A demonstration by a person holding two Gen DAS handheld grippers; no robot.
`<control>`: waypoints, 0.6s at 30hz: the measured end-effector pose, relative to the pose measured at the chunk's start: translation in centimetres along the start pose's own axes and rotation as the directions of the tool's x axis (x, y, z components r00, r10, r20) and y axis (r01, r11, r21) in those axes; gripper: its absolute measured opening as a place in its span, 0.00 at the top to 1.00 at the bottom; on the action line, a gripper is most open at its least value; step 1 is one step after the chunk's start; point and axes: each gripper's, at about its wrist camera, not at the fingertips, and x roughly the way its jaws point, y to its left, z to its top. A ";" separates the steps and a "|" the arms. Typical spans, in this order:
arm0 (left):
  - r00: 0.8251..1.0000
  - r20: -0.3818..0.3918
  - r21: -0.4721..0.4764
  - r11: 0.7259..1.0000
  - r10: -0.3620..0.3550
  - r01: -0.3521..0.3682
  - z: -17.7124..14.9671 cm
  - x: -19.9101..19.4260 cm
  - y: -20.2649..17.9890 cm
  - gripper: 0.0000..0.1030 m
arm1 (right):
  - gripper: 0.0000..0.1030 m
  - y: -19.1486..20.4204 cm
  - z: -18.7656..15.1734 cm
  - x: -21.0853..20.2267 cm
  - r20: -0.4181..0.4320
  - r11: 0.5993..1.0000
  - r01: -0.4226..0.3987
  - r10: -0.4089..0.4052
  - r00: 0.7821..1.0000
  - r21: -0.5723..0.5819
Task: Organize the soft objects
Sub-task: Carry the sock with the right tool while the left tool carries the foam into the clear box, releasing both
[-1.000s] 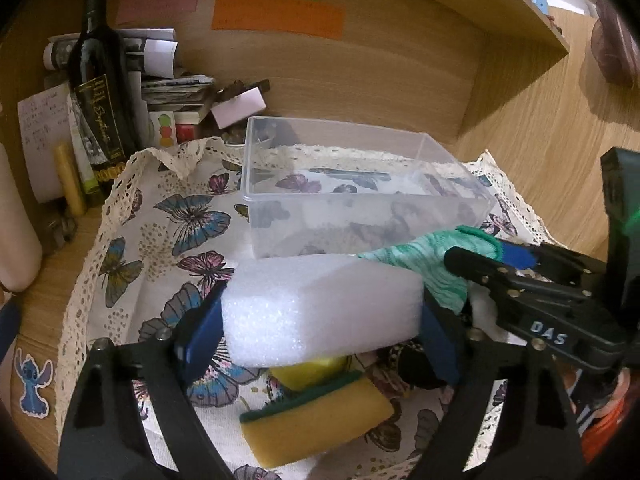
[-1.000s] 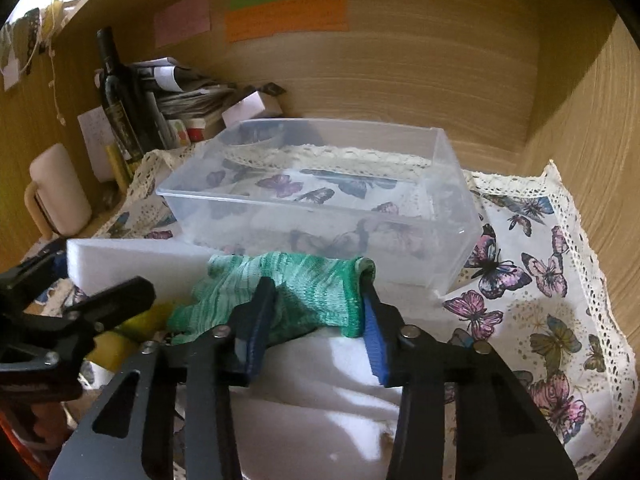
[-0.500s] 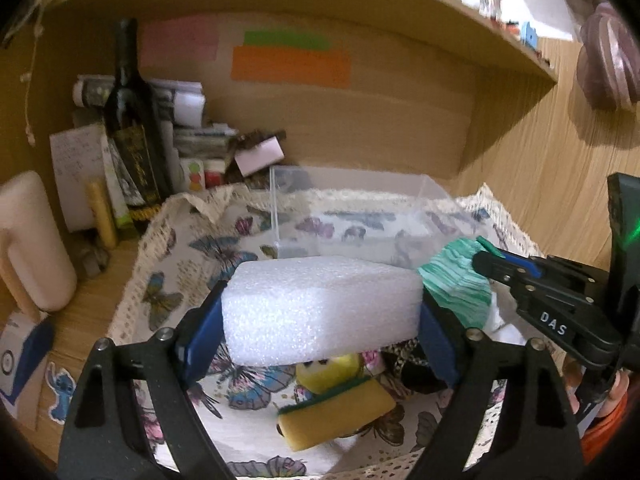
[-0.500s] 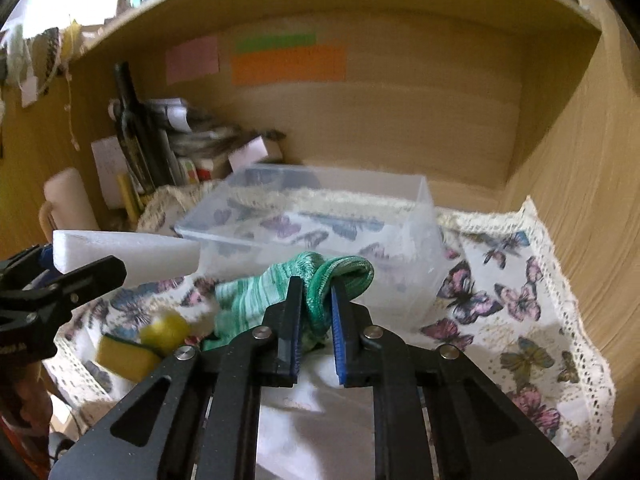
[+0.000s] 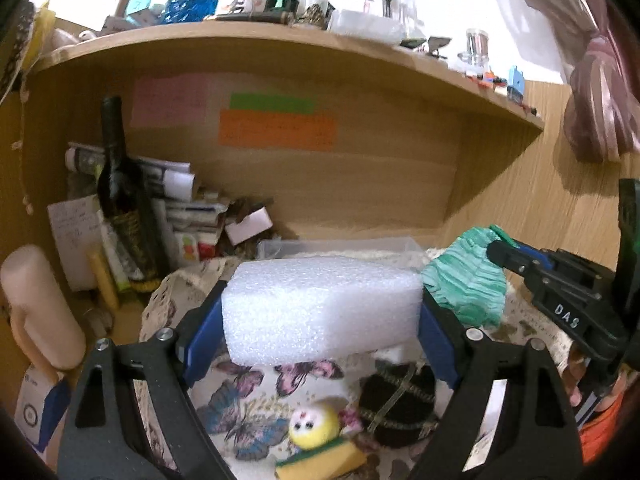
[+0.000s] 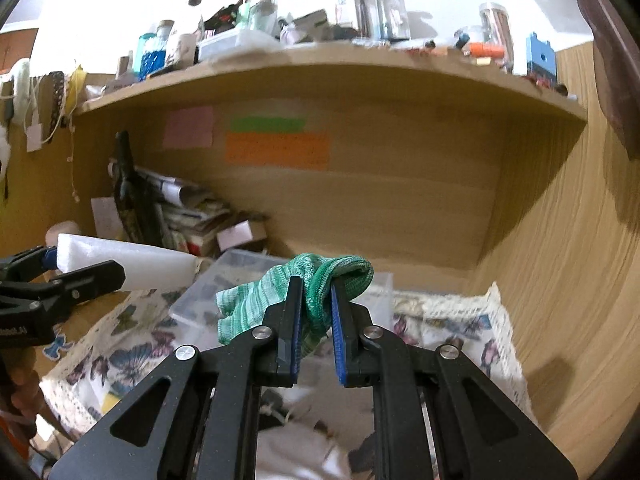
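Holding aloft, wide-spread left gripper (image 5: 320,320) clamping white rectangular foam block (image 5: 320,312) endwise, light, easily dented; right gripper (image 6: 314,316) pinching shut on limp green knitted glove (image 6: 280,292) at bunched cuff, both hanging above clear plastic bin (image 6: 224,280).

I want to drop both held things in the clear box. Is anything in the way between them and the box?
Nothing visible blocks the way. The foam block and the green glove hang in the air in front of the clear box, whose top is open.
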 end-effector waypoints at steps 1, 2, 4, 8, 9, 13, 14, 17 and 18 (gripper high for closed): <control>1.000 0.001 -0.001 1.000 -0.009 0.009 0.4 0.1 0.0 0.16 | 0.89 -0.1 0.3 0.1 0.007 1.000 0.002 -0.002 1.000 -0.004; 1.000 0.003 -0.002 1.000 -0.012 0.012 1.1 0.5 -0.1 0.16 | 0.89 -0.2 0.8 0.3 0.015 1.000 0.004 -0.004 1.000 -0.007; 1.000 0.002 0.004 1.000 -0.003 0.003 2.1 1.3 -0.2 0.16 | 0.89 -0.4 1.4 0.5 0.026 1.000 0.006 -0.006 1.000 -0.012; 1.000 -0.018 0.030 0.999 0.015 -0.015 3.5 3.3 -0.6 0.16 | 0.89 -0.9 2.8 1.6 0.039 1.000 0.020 -0.019 0.999 -0.022; 1.000 -0.023 0.040 0.999 0.021 -0.020 3.8 3.8 -0.8 0.16 | 0.89 -1.2 3.0 1.7 0.037 1.000 0.017 -0.016 0.999 -0.022; 0.998 -0.047 0.068 0.997 0.047 -0.043 4.6 6.3 -1.3 0.16 | 0.89 -1.9 3.5 3.5 0.012 0.999 0.019 -0.018 1.000 -0.029; 0.997 -0.058 0.078 0.996 0.055 -0.050 4.7 7.3 -1.4 0.16 | 0.89 -1.9 3.5 4.4 -0.005 0.999 0.022 -0.023 1.000 -0.036; 0.993 -0.099 0.090 0.994 0.071 -0.062 4.8 9.7 -1.3 0.16 | 0.89 -2.0 3.2 6.8 -0.065 0.999 0.005 -0.008 0.998 -0.046; 0.990 -0.119 0.089 0.994 0.070 -0.060 4.7 10.5 -1.2 0.16 | 0.89 -2.0 3.0 7.4 -0.081 0.999 0.004 -0.008 0.997 -0.050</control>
